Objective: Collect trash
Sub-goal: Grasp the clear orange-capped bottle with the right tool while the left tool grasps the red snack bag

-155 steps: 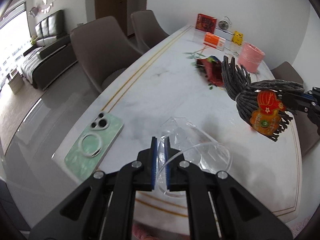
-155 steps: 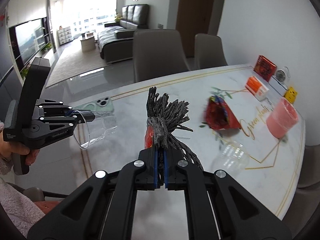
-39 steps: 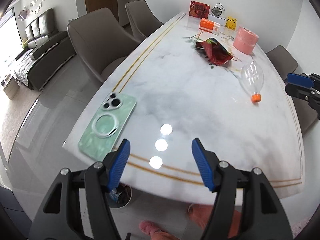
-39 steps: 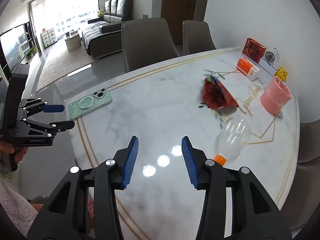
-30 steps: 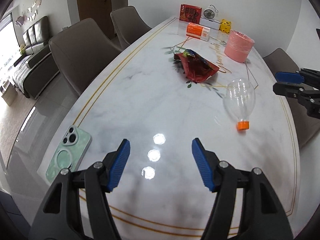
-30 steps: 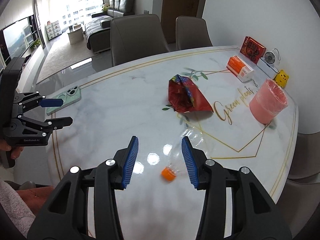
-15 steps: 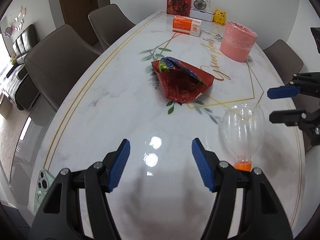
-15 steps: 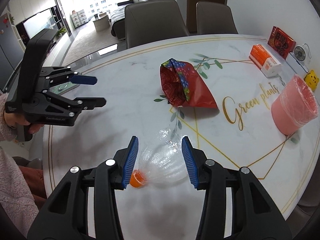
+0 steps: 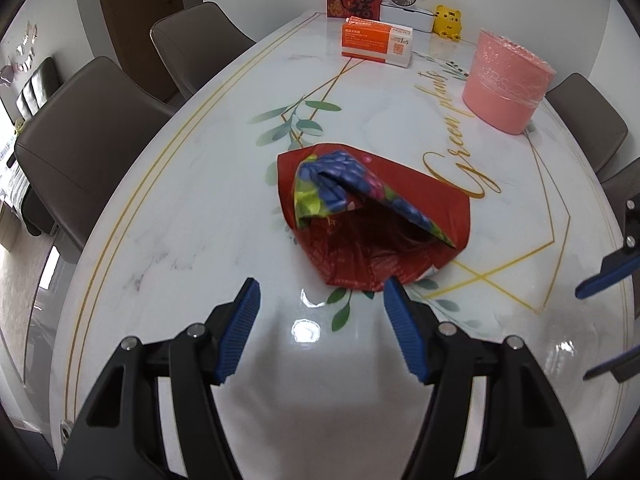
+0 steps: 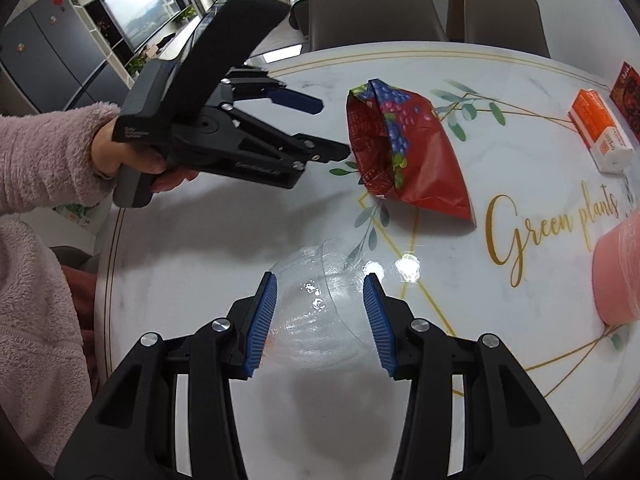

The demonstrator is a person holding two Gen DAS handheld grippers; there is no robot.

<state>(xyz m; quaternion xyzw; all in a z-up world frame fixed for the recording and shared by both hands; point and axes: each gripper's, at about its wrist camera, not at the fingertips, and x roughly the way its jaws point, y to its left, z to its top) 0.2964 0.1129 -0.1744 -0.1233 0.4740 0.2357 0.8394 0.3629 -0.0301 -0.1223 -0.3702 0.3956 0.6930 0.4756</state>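
— Trash first: where is it lying relative to the claws?

— One red snack bag (image 9: 372,232), crumpled, its mouth gaping to show a blue-and-green grape print, is lying on the marble table (image 9: 192,208) just ahead of the left gripper (image 9: 320,320), whose jaws are standing wide apart and holding nothing. One clear plastic bottle (image 10: 316,312) is lying on its side between the spread blue pads of the right gripper (image 10: 320,316); I cannot tell whether they are touching it.

— And beyond those?

— One pink tub (image 9: 508,84), one orange box (image 9: 376,40), three chairs along the far side.
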